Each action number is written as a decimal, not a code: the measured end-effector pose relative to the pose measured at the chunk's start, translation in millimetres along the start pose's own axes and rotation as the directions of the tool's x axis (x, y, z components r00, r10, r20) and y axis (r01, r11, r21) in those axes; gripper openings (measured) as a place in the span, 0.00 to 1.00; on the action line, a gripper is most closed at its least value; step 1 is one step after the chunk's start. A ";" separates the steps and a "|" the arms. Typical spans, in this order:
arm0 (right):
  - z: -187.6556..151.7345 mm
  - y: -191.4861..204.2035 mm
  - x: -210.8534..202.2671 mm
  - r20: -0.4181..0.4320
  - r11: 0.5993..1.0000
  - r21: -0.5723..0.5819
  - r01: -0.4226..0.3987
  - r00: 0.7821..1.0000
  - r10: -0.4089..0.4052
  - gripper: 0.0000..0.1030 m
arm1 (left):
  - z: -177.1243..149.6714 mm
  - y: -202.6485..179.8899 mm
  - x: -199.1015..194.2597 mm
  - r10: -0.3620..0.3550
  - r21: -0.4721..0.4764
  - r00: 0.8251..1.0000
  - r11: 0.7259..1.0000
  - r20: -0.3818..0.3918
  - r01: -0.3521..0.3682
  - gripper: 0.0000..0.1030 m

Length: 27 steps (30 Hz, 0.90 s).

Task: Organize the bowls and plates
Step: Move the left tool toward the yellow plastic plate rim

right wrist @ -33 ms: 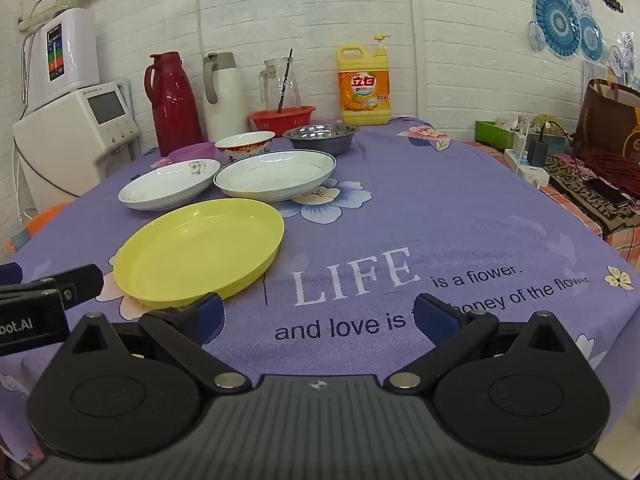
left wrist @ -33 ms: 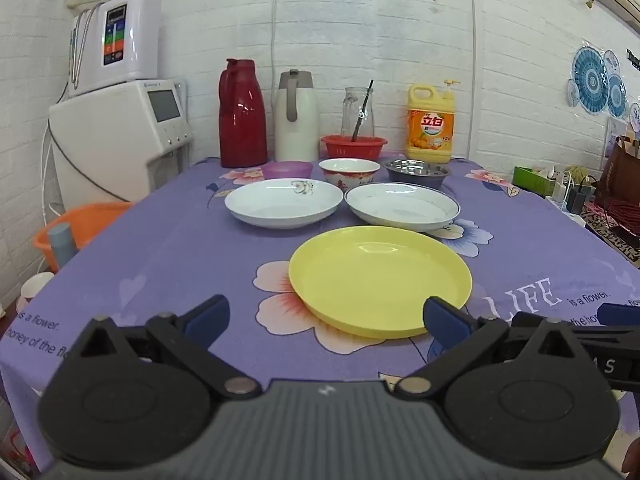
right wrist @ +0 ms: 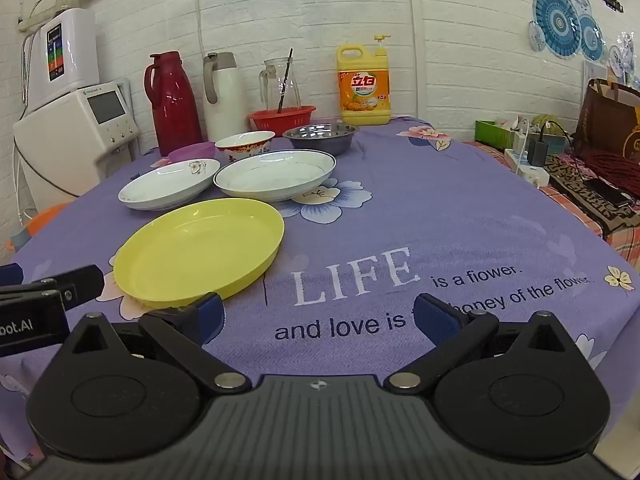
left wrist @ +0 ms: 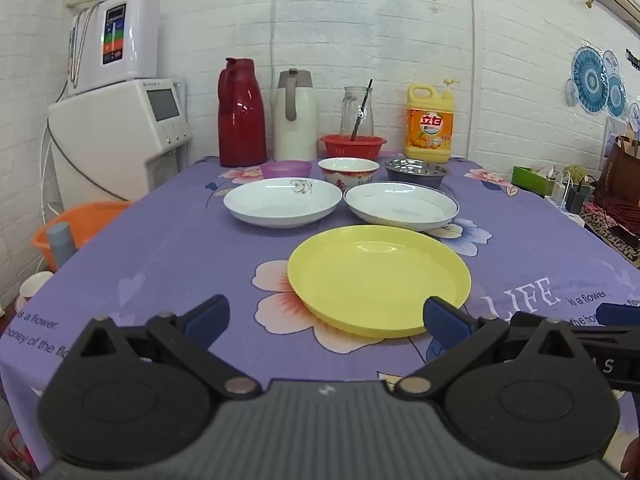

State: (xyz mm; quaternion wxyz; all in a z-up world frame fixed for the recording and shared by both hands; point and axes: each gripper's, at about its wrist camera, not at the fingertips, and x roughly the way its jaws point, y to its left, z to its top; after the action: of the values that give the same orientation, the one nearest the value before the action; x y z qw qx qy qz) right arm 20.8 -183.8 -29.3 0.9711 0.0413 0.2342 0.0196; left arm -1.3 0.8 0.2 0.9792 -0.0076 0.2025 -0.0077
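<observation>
Plates and bowls spread over a bench under a purple flowered cloth (left wrist: 168, 248); nearest, yellow plate (left wrist: 378, 278), lying flat, empty, on a printed flower; beyond it, side by side and just apart, white plate with a small motif (left wrist: 282, 202) at left and white plate with a dark rim line (left wrist: 402, 206) at right; farther still, in a row, purple bowl (left wrist: 286, 168), red-patterned white bowl (left wrist: 348, 170) and steel bowl (left wrist: 416, 170). Against the far wall: red thermos (left wrist: 240, 114), white thermos (left wrist: 296, 118), glass jug (left wrist: 356, 114) with a dark utensil standing in it, red basket (left wrist: 352, 146) in front of the jug, yellow detergent bottle (left wrist: 430, 124).

Left hand-held gripper (left wrist: 324, 316) spread wide, gripping nothing, raised at the near edge, its right blue pad overlapping the near rim of the yellow plate in view, contact not clear; right hand-held gripper (right wrist: 316, 314) likewise spread wide and empty, over the printed lettering, to the right of the yellow plate, its left pad close by that plate's near rim.
</observation>
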 end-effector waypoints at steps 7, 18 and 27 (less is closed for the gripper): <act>-0.3 1.2 1.2 -0.005 1.000 -0.003 0.003 1.000 -0.003 1.00 | -3.4 2.0 4.1 0.001 0.012 1.000 1.000 -0.009 -0.001 1.00; -0.3 2.2 1.4 0.000 1.000 -0.008 0.004 1.000 -0.004 1.00 | -2.1 -2.3 4.2 -0.001 0.005 1.000 1.000 -0.021 0.001 1.00; 0.3 1.3 1.6 0.006 1.000 -0.011 0.005 1.000 -0.005 1.00 | 0.1 0.0 2.5 -0.031 -0.008 0.999 0.999 -0.018 0.031 1.00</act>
State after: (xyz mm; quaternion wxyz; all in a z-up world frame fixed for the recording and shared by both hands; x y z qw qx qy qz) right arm 22.2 -182.4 -29.6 0.9720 0.0356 0.2315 0.0183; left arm 1.0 0.8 -0.7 0.9771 -0.0144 0.2113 -0.0222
